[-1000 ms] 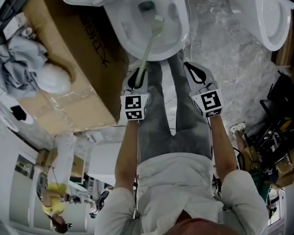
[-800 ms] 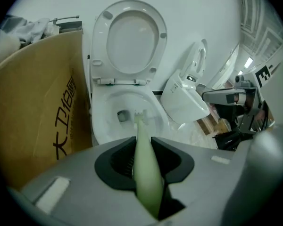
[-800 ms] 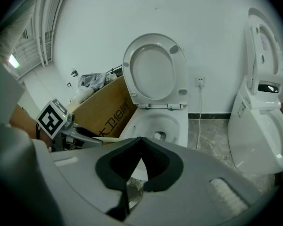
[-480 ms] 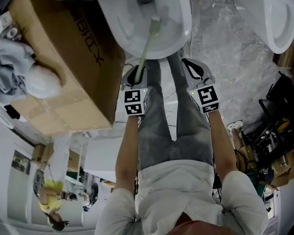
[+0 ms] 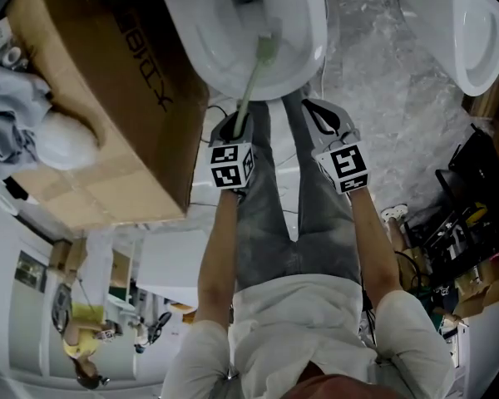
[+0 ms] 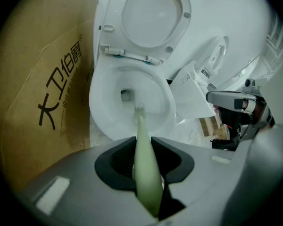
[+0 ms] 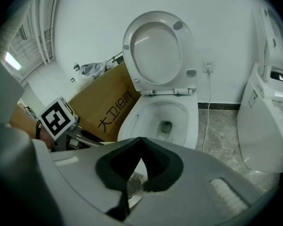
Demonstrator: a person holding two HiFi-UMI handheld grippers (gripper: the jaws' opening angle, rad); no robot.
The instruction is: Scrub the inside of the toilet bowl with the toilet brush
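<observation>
**Now mid-scrub: brush head low in the bowl**

The toilet brush [image 5: 249, 90] slants from my left gripper [image 6: 142, 140] down into the toilet bowl [image 6: 97, 119]. My left fingers [image 6: 114, 163] are clamped on its pale green handle. Its small bristled head [image 6: 139, 110] lies against the near inner wall, just short of the drain hole [image 6: 126, 95]. I cannot tell for certain whether the bristles are pressing on the porcelain or only hovering over it.

The seat [image 6: 153, 18] stands raised behind the bowl, so the whole inside is open to me. My right gripper [image 7: 140, 142] hangs just beside the left one, above the bowl's front rim. Its fingers [image 7: 120, 166] are closed together on nothing, and it takes no part in the work.

A cardboard box [image 5: 108, 115] stands close against the bowl on my left. A second toilet [image 5: 481, 32] stands well apart on my right, across the marbled floor [image 5: 382, 81].

I judge the scrubbing step to be under way, with the head working the near side only. The next move calls for sweeping the head round the wall, up under the rim and across to the far side. My grip on the handle must stay firm so the handle does not twist, and the strokes should stay inside the rim to avoid splashing.
</observation>
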